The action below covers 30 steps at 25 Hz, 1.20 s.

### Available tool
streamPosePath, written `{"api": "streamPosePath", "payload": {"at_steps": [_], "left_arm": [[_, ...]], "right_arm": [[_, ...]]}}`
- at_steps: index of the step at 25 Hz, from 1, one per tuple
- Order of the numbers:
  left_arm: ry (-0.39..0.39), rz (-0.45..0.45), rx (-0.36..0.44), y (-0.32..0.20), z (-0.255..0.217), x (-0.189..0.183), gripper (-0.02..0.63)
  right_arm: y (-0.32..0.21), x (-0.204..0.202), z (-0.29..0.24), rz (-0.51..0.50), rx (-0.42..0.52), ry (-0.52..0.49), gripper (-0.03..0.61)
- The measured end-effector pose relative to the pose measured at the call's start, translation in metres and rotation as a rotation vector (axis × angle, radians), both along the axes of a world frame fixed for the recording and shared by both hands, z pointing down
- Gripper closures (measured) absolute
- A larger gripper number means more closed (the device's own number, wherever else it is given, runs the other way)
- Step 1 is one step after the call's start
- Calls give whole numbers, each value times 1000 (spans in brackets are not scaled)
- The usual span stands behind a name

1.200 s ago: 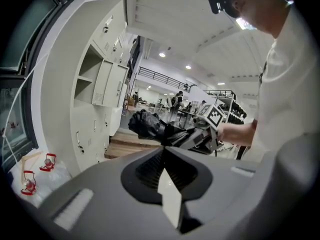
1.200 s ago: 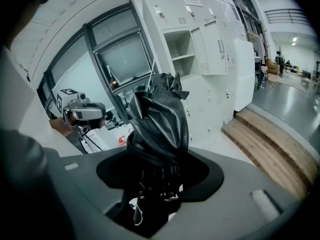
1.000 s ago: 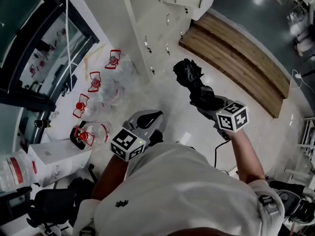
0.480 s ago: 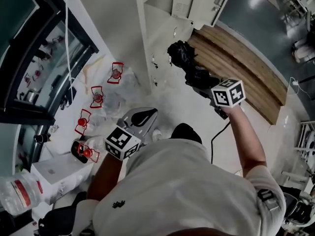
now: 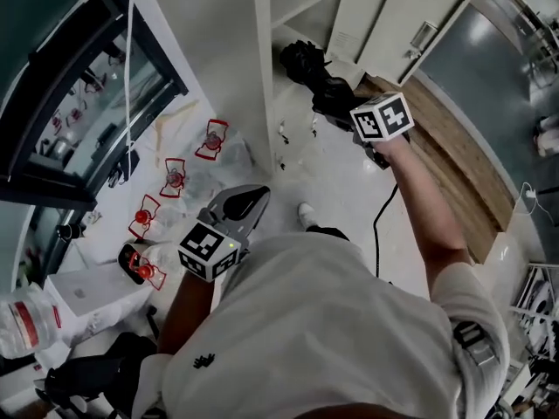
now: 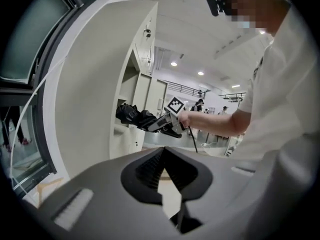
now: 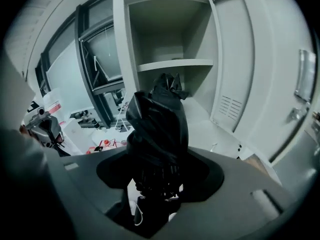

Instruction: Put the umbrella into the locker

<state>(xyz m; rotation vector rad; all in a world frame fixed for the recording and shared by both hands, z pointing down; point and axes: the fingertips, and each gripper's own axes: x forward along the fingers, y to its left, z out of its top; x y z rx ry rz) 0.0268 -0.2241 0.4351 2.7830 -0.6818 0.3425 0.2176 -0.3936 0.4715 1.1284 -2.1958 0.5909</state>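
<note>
Ahead of the right tool [image 7: 155, 181], clamped on the black umbrella [image 7: 157, 119], the open locker [image 7: 170, 34] is now near, having been well off 1 s ago; pushing the umbrella in looks next. Behind, the left tool [image 6: 161, 176] is closed on nothing

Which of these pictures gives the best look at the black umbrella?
The right gripper view: the folded umbrella fills its centre, clamped in the right gripper, facing the open locker. The head view shows it small from above; the left gripper view, small and far off.
</note>
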Motion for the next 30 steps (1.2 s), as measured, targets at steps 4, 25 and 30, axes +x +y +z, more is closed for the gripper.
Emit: {"api": "streamPosePath", "payload": {"at_steps": [4, 25, 30], "left_arm": [[-8, -75, 6, -31, -5, 12, 558], [-46, -381, -22, -101, 7, 41, 558], [-53, -402, -29, -105, 7, 37, 558]], "right_arm": [[-60, -6, 3, -66, 1, 30, 334], [-230, -74, 38, -308, 56, 181, 334], [-244, -81, 55, -312, 66, 239, 333]]}}
